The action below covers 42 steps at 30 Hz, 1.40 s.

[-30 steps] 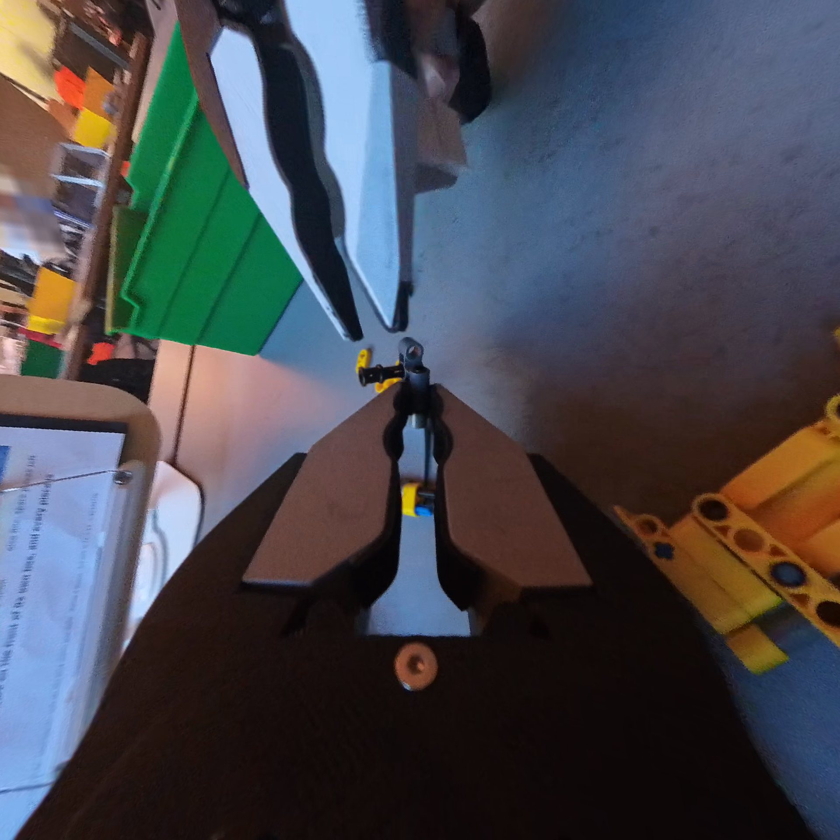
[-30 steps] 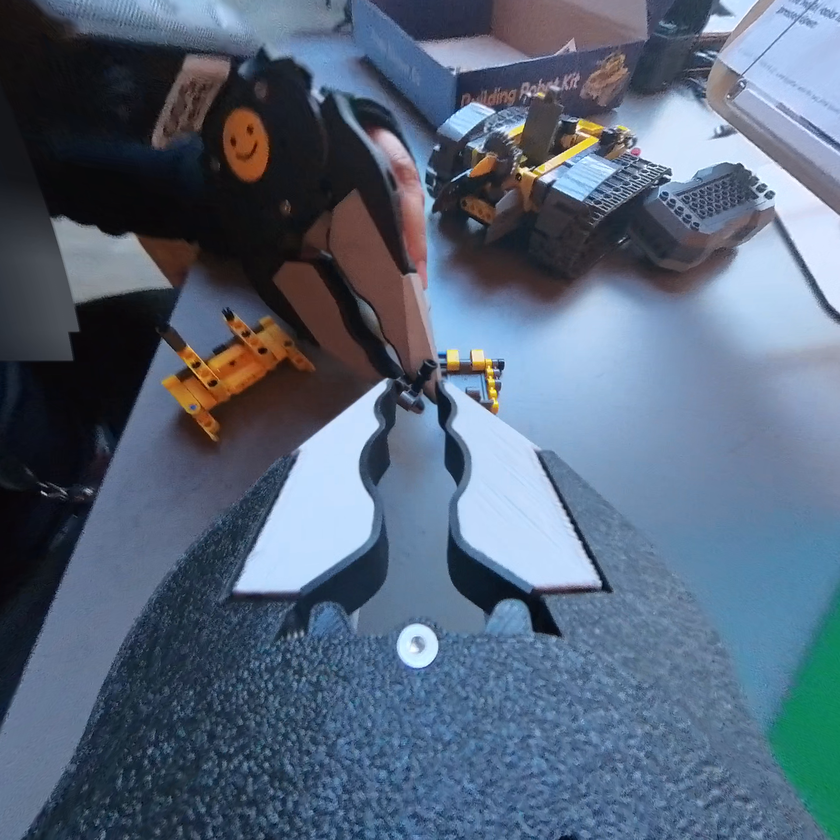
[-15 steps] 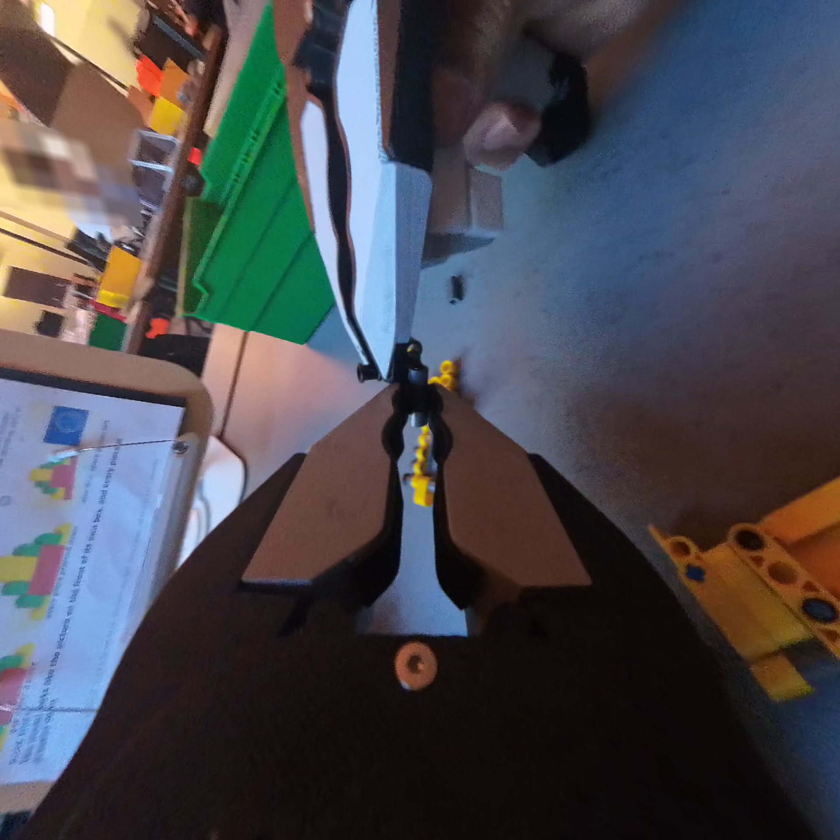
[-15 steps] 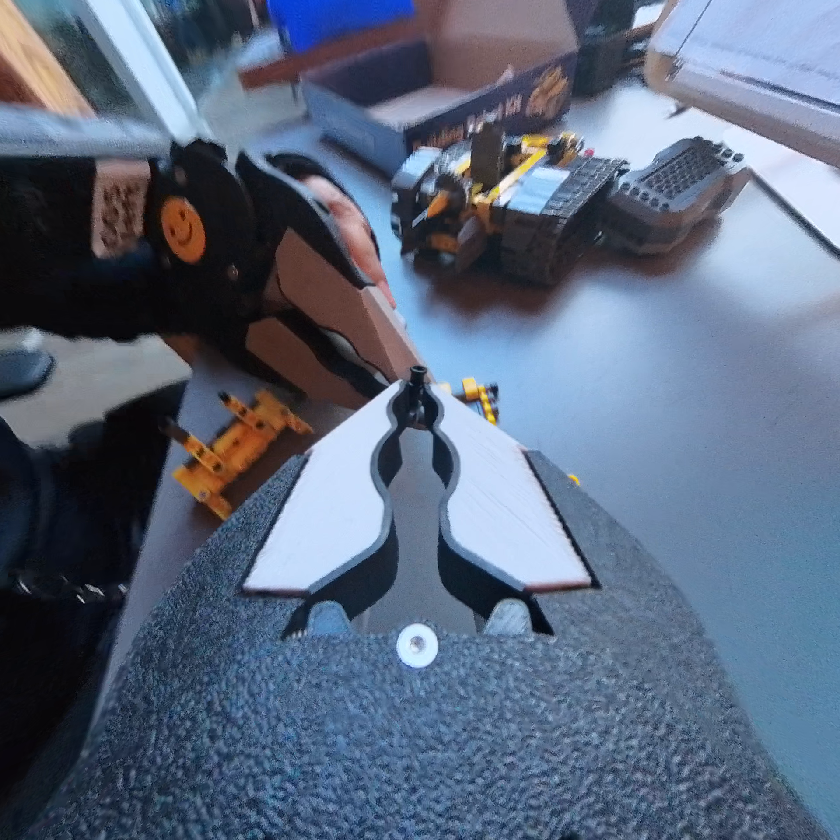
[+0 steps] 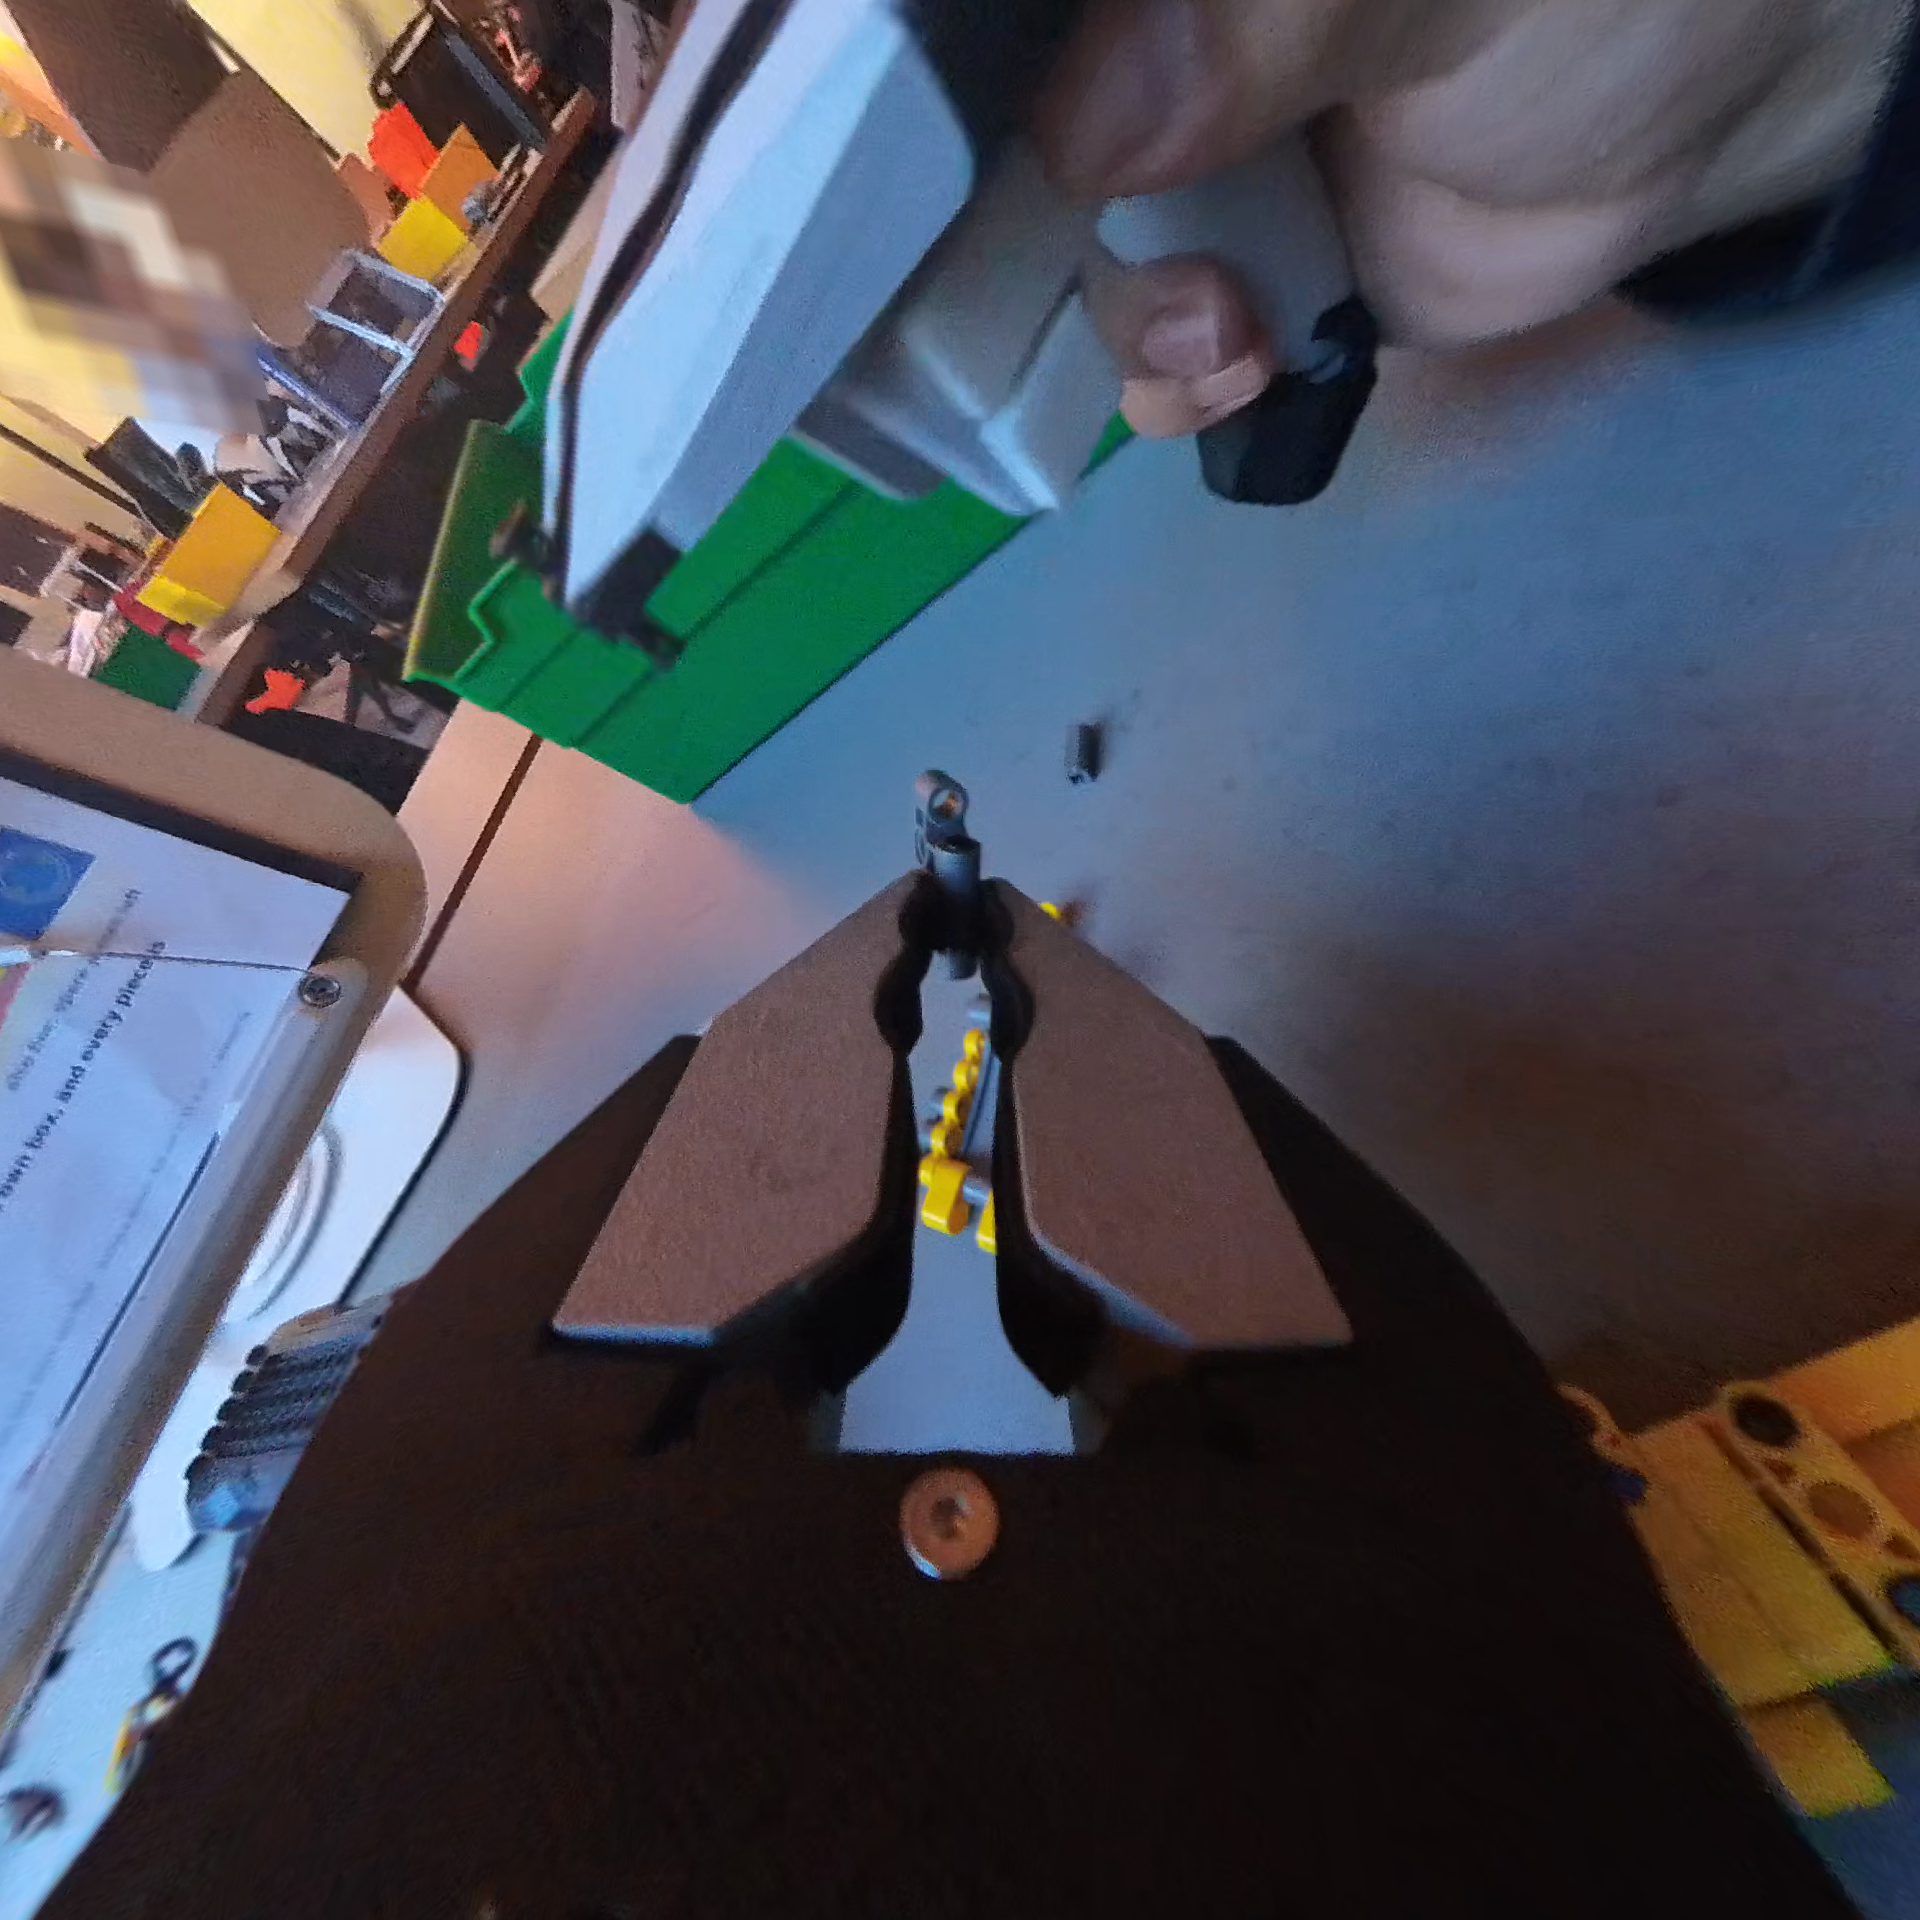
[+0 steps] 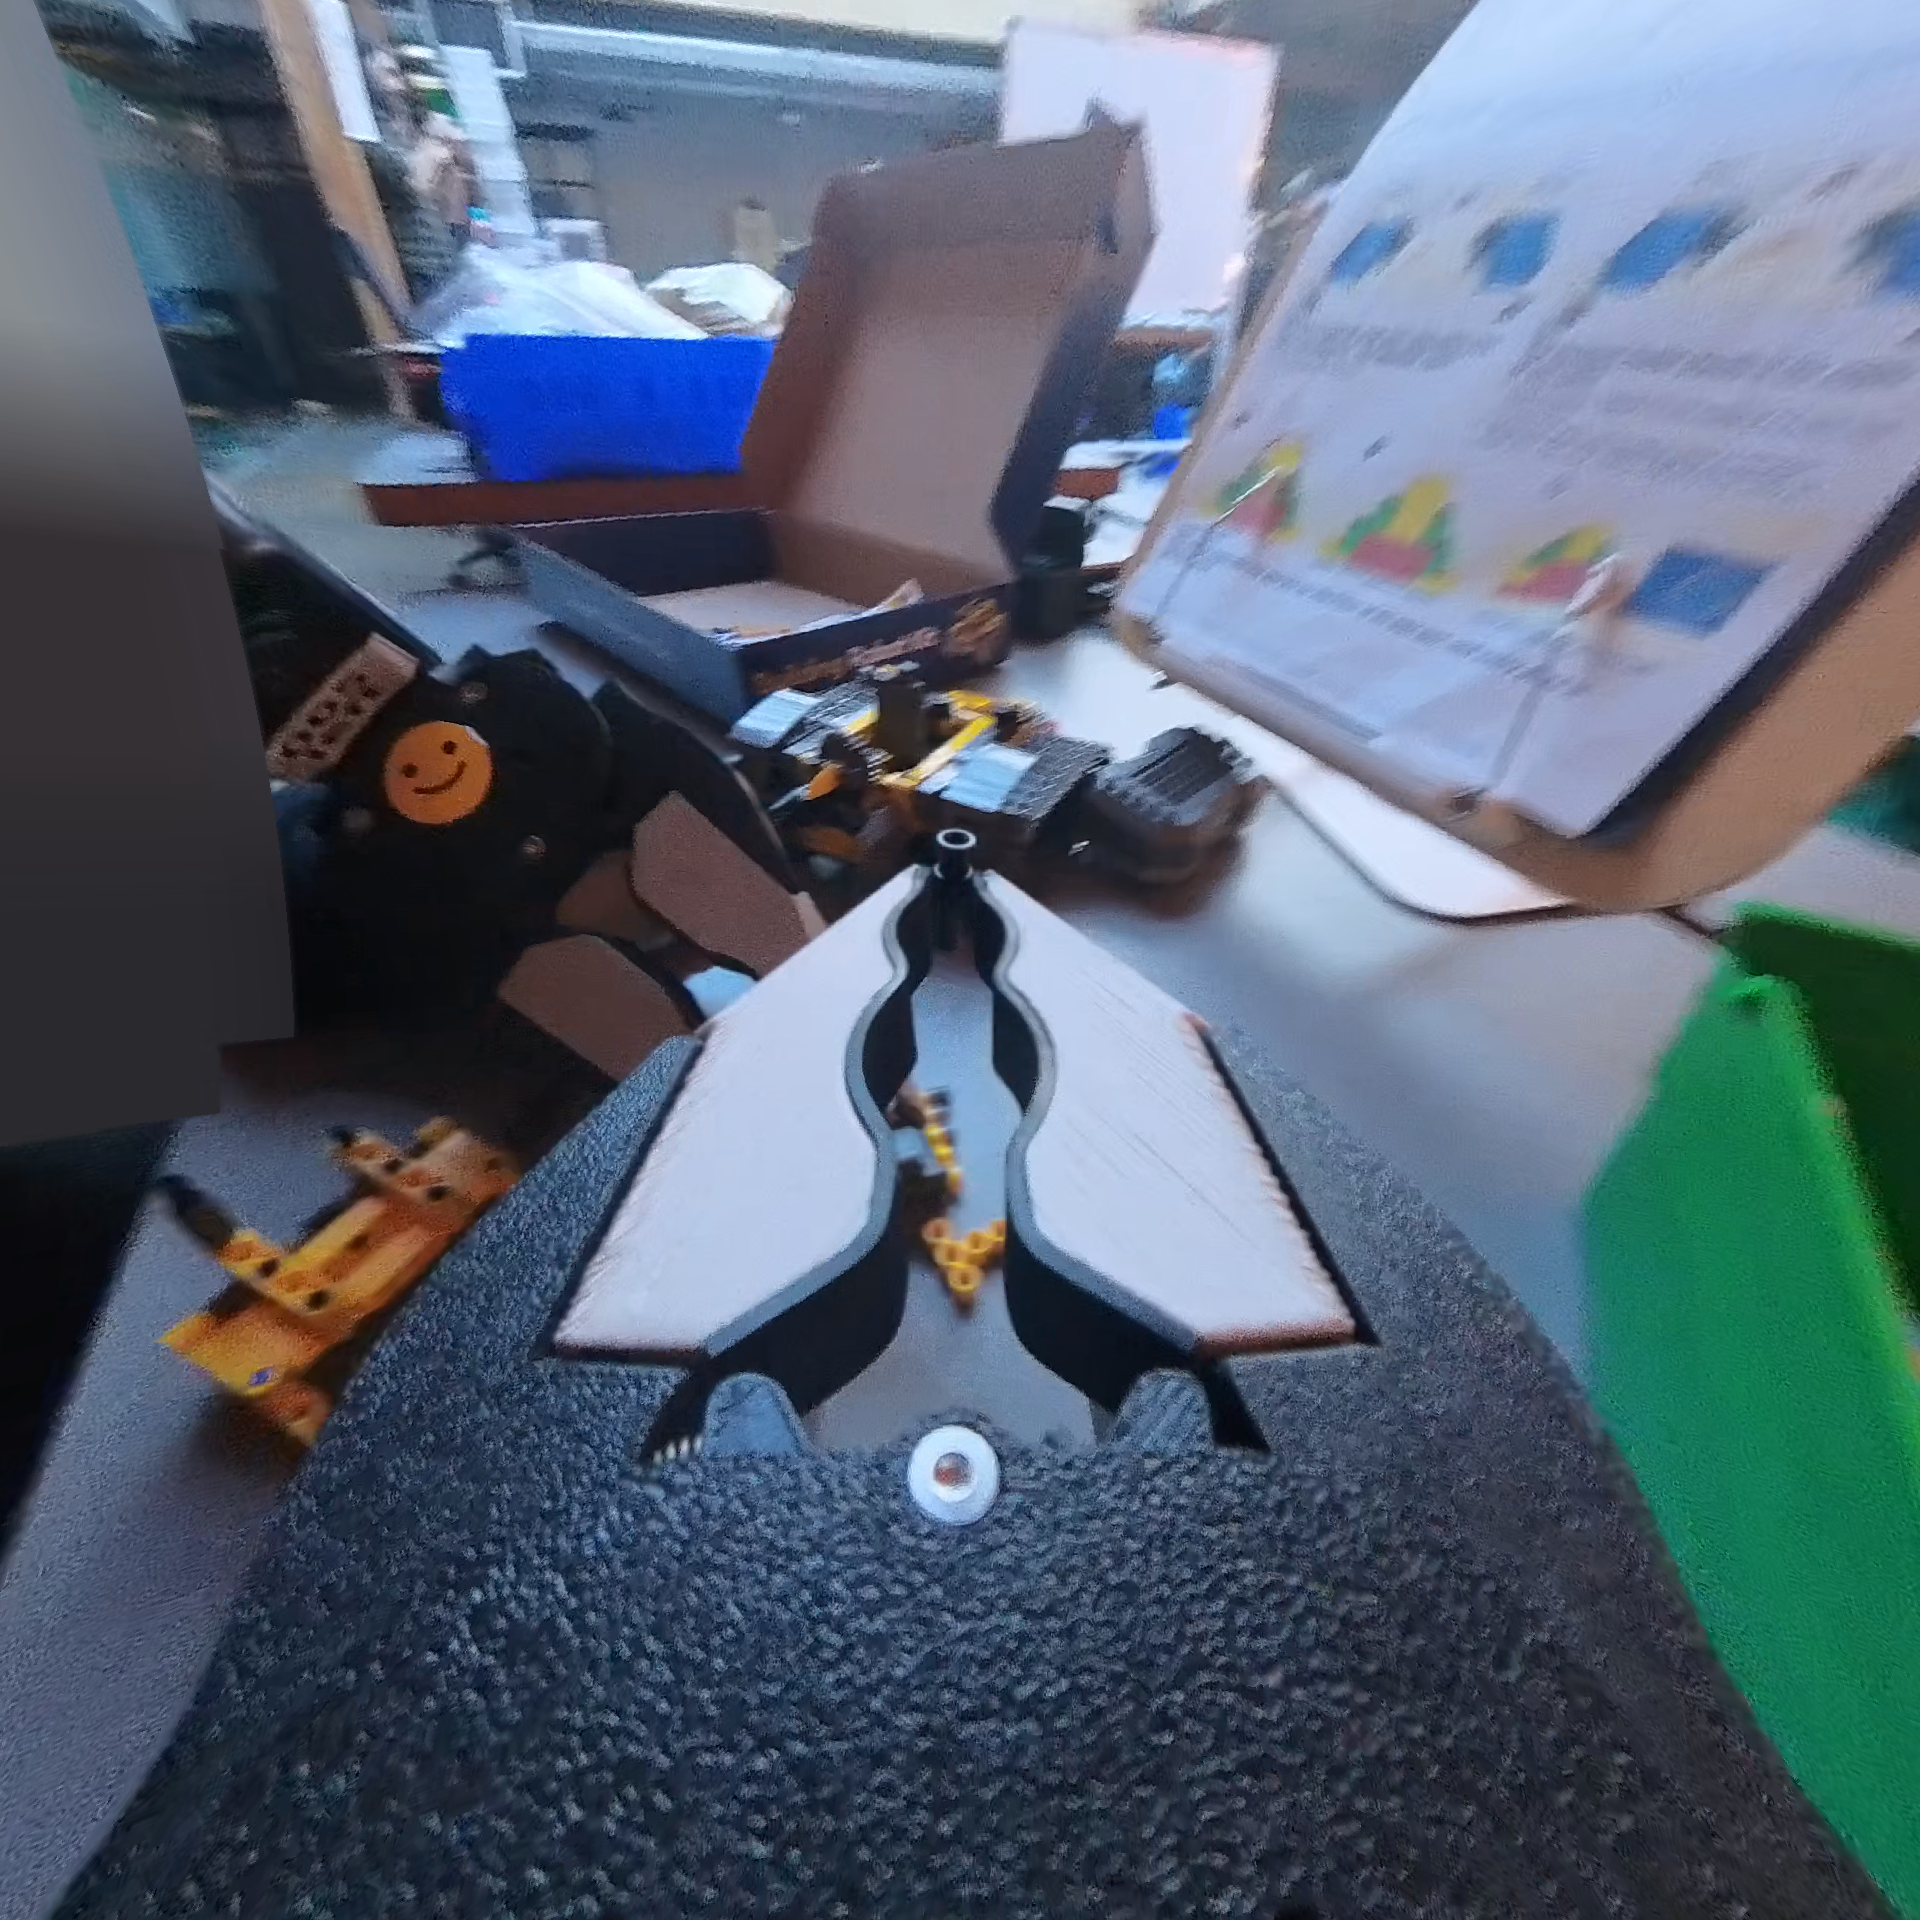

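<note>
My left gripper (image 5: 954, 914) is shut on a small grey connector piece (image 5: 948, 847) that sticks out past its tips, above the table. My right gripper (image 6: 954, 906) is shut on a short black pin (image 6: 954, 868) and is held up off the table. In the left wrist view the right gripper (image 5: 748, 312) is up and to the left, with a hand on it. In the right wrist view the left gripper (image 6: 644, 914) is to the left and lower. A small yellow and grey assembly (image 5: 961, 1143) lies on the table below both grippers; it also shows in the right wrist view (image 6: 935, 1174).
A loose black pin (image 5: 1084, 750) lies on the grey table (image 5: 1455, 831). A yellow beam assembly (image 6: 312, 1247) lies at the front left. A dark tracked model (image 6: 935, 758) and an open cardboard box (image 6: 862, 520) stand behind. An instruction board (image 6: 1558, 416) and a green bin (image 6: 1766, 1299) are at the right. There is about 8 centimetres between the tips of the two grippers.
The right gripper shut on the black pin stuck in the grey connector, pulled it off and lifted away. The left gripper kept hold of the connector. The two grippers have moved apart.
</note>
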Each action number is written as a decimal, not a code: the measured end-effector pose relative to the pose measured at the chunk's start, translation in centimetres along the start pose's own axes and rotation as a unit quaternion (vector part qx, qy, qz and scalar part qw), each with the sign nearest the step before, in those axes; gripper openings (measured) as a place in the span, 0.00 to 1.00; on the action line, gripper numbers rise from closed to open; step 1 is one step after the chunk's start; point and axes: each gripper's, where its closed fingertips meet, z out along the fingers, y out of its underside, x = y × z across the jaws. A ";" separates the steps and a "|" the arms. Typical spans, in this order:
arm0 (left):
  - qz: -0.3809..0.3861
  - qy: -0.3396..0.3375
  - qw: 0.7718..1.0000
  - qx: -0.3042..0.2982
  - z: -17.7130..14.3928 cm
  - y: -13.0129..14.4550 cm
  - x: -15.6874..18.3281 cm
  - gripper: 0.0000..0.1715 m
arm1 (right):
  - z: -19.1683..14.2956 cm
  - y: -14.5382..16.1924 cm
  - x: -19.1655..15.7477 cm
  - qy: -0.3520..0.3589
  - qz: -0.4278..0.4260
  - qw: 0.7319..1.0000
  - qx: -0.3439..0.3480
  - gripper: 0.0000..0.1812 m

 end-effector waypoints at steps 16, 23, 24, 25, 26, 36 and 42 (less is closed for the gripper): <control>0.005 -0.011 1.000 0.014 -0.7 -0.3 -0.6 0.03 | -17.3 -4.6 11.7 0.401 -0.061 0.910 -0.084 0.02; 0.015 -0.012 1.000 0.006 -0.9 0.0 -0.6 0.03 | -19.3 4.7 15.2 0.356 0.104 0.875 -0.310 0.14; 0.009 -0.012 1.000 -0.002 -0.8 0.3 -0.7 0.03 | -19.4 4.4 15.4 0.361 0.102 0.874 -0.310 0.14; 0.001 -0.011 1.000 -0.008 -0.7 0.7 -0.9 0.03 | -19.5 3.8 15.5 0.366 0.097 0.874 -0.303 0.14; -0.009 -0.009 1.000 -0.011 -0.6 0.9 -1.0 0.03 | -19.4 3.2 15.6 0.367 0.096 0.877 -0.294 0.13; -0.108 0.010 0.993 0.037 -1.1 0.1 -2.2 0.03 | -9.1 -5.2 8.7 0.207 0.005 0.971 -0.119 0.11; -0.123 -0.008 0.992 0.027 -1.1 1.1 -3.3 0.03 | 0.6 -0.2 3.0 0.011 -0.002 0.991 -0.130 0.10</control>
